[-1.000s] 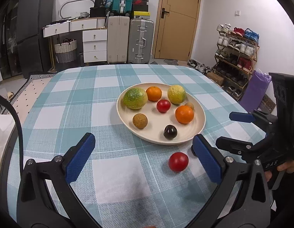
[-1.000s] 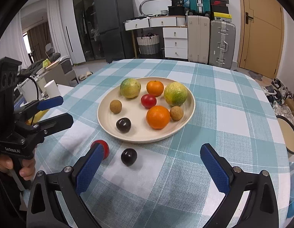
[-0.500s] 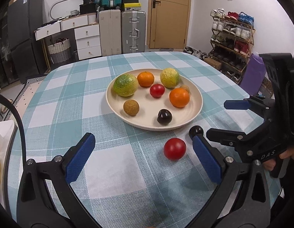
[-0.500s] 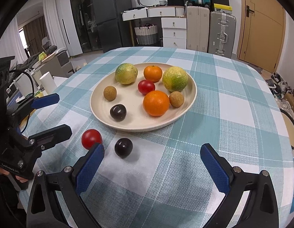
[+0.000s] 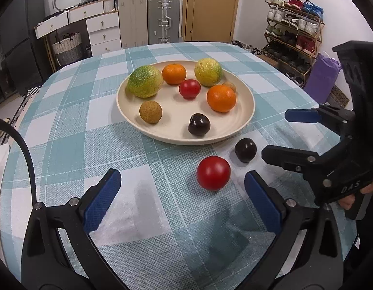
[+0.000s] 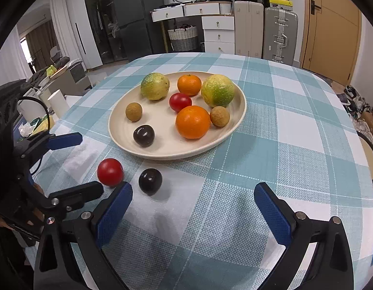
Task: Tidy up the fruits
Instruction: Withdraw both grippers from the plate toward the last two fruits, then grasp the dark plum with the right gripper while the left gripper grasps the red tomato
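Both claws have come forward and lower over the last second, so the loose fruit sits much closer to them. Left claw [image 5: 182, 200] is wide open and empty; the red tomato [image 5: 213, 172] lies on the bench [image 5: 65, 130] between its blue pads [image 5: 102, 201], nearer the right-hand pad, touching neither. Right claw [image 6: 192, 215] is also wide open and empty; the dark plum [image 6: 150, 181] lies on the cloth just ahead of its left pad at about 11 o'clock, not touching. Tomato and plum lie side by side, near each other but apart, just off the plate's near rim.

In the left wrist view the right claw comes in from 3 o'clock, its lower finger tip near the plum. In the right wrist view the left claw enters from 9 o'clock, its lower finger tip just beside the tomato; contact cannot be told.

On the cream plate [image 5: 249, 111]: two green-yellow citrus [image 5: 144, 81], small orange [image 5: 174, 73] at 12 o'clock, second tomato [image 5: 189, 88] in the middle, larger orange [image 5: 221, 97], two small brown fruits [image 5: 150, 112], and a second plum [image 5: 199, 124] near the 6 o'clock rim.
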`<action>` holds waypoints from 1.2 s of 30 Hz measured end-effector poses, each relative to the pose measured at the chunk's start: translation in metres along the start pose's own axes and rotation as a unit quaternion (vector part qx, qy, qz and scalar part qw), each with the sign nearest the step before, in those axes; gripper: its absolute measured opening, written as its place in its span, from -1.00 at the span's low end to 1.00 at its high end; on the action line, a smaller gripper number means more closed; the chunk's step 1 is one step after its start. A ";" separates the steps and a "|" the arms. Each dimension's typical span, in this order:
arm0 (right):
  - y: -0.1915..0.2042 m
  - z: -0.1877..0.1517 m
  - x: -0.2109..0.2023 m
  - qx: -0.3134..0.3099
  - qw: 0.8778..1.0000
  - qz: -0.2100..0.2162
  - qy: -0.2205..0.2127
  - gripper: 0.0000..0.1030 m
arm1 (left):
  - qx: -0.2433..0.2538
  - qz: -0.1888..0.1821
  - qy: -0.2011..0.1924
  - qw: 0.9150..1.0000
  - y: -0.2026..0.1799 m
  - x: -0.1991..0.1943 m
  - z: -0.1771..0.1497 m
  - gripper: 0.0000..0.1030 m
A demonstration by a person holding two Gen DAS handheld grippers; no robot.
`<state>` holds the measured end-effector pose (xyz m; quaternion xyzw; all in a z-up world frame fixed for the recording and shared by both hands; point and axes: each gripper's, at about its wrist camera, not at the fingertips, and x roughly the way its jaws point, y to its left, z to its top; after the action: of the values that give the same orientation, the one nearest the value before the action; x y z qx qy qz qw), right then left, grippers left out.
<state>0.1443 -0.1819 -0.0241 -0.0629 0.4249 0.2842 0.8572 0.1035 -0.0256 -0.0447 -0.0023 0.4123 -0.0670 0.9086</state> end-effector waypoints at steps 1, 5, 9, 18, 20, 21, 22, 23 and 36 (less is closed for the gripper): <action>0.000 0.000 0.000 -0.001 1.000 0.000 0.000 0.99 | -0.002 0.003 0.002 1.000 0.000 0.001 0.000 0.98; 0.000 0.000 0.000 0.001 1.000 -0.004 -0.007 0.99 | -0.016 0.014 0.012 1.000 0.003 0.006 0.000 0.98; 0.004 0.001 0.005 -0.008 1.000 0.007 0.012 0.99 | -0.023 0.026 0.015 0.999 0.008 0.006 -0.001 0.98; 0.026 -0.001 0.015 -0.041 0.999 0.016 0.031 0.63 | -0.041 0.019 -0.003 0.999 0.029 -0.010 0.006 0.98; 0.032 0.000 0.017 -0.049 0.998 0.017 0.036 0.59 | -0.043 0.018 -0.007 0.999 0.031 -0.013 0.007 0.98; 0.035 0.000 0.018 -0.053 0.998 0.016 0.037 0.56 | -0.043 0.018 -0.007 0.999 0.032 -0.014 0.007 0.98; 0.037 0.000 0.020 -0.058 0.998 0.013 0.037 0.52 | -0.044 0.017 -0.008 0.999 0.032 -0.014 0.007 0.98; 0.038 0.000 0.021 -0.061 0.997 0.012 0.038 0.45 | -0.043 0.017 -0.009 0.999 0.031 -0.015 0.007 0.98; 0.042 0.004 0.021 -0.069 0.997 0.001 0.031 -0.23 | -0.045 0.014 -0.009 0.999 0.030 -0.015 0.007 0.98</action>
<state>0.1346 -0.1366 -0.0324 -0.1307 0.4307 0.3114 0.8370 0.1022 0.0062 -0.0307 -0.0382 0.4064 -0.0352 0.9122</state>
